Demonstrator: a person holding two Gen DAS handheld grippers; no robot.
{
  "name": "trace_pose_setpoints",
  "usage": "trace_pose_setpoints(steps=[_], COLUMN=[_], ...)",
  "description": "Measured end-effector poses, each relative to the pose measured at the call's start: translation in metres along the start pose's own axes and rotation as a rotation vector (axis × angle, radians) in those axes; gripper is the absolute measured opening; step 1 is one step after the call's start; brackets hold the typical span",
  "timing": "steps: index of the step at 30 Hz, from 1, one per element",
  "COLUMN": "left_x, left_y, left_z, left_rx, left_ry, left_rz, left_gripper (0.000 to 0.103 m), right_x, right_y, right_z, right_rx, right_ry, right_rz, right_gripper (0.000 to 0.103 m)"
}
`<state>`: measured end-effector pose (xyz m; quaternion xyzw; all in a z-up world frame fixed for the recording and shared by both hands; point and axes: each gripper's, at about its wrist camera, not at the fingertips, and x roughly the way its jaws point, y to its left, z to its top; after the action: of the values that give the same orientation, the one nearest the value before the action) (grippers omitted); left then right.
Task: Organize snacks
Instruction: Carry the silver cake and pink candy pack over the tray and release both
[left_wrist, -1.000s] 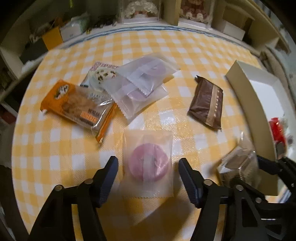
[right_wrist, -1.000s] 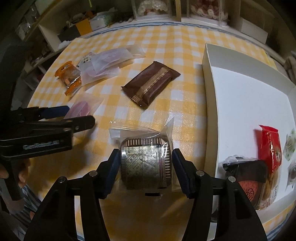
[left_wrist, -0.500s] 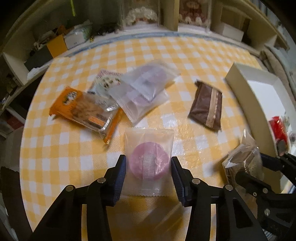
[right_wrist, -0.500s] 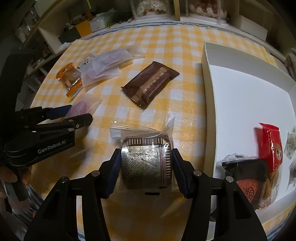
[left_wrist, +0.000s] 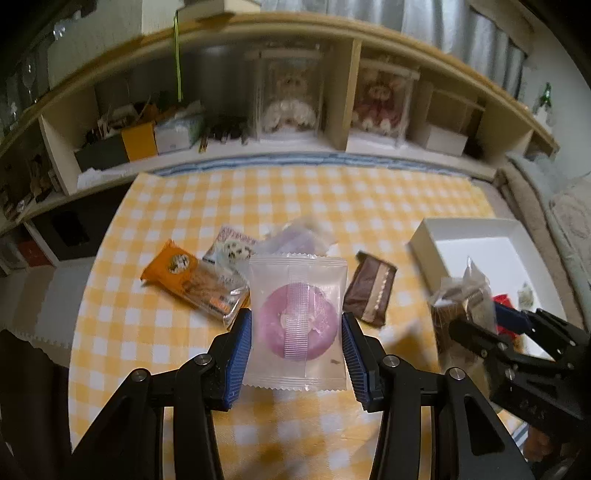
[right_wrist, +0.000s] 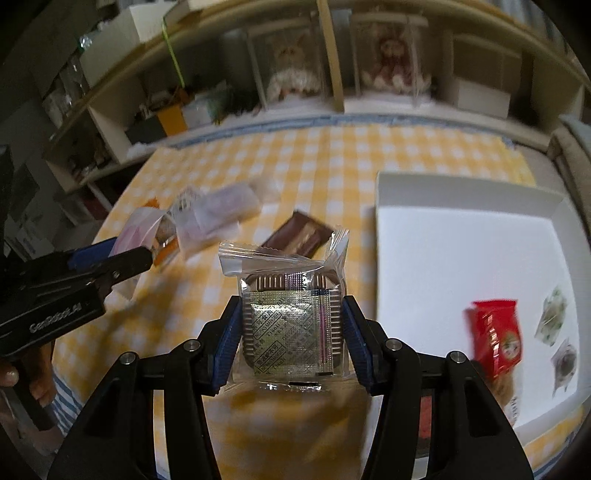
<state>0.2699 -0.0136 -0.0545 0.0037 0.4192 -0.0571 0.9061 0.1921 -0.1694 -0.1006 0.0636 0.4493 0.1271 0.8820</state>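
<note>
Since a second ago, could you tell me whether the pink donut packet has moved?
Yes. The pink donut packet has been lifted off the checked tablecloth by the left gripper.

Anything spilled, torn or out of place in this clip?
Nothing stands out. The left gripper holds the pink donut packet and the right gripper the clear-wrapped square snack, both wrappers looking intact. Other snacks lie loose beside the white box.

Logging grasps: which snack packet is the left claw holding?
The clear packet with the pink round sweet, clamped in the left claw; the other packets lie on the table.
</note>
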Motion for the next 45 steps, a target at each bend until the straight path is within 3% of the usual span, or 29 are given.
trace_pose_setpoints(steps=[14, 27, 35, 45], left_x=[-0.071, -0.108, -0.098, -0.030], left_y=[-0.009, -0.059, -0.110, -0.164], left_z=[0.003, 0.022, 0.034, 0.042], left_rx=[-0.029, -0.008, 0.035, 0.039], left_ry=[-0.132, -0.185, -0.179, -0.080], left_rz=[-0.011, -0.066, -0.120, -0.165], left_gripper=[0.046, 0.046, 0.047, 0.047], right_x=[-0.061, -0.121, -0.145, -0.147], right_y=[-0.019, -0.056, -0.114, -0.193], right_z=[0.032, 0.057, 0.052, 0.031], right_rx=[0.013, 0.008, 0.054, 0.100], right_ry=[-0.144, -0.233, -0.244, -0.188], right_rz=[-0.026, -0.083, -0.158, -0.248], right_gripper=[0.054, 0.054, 0.054, 0.054])
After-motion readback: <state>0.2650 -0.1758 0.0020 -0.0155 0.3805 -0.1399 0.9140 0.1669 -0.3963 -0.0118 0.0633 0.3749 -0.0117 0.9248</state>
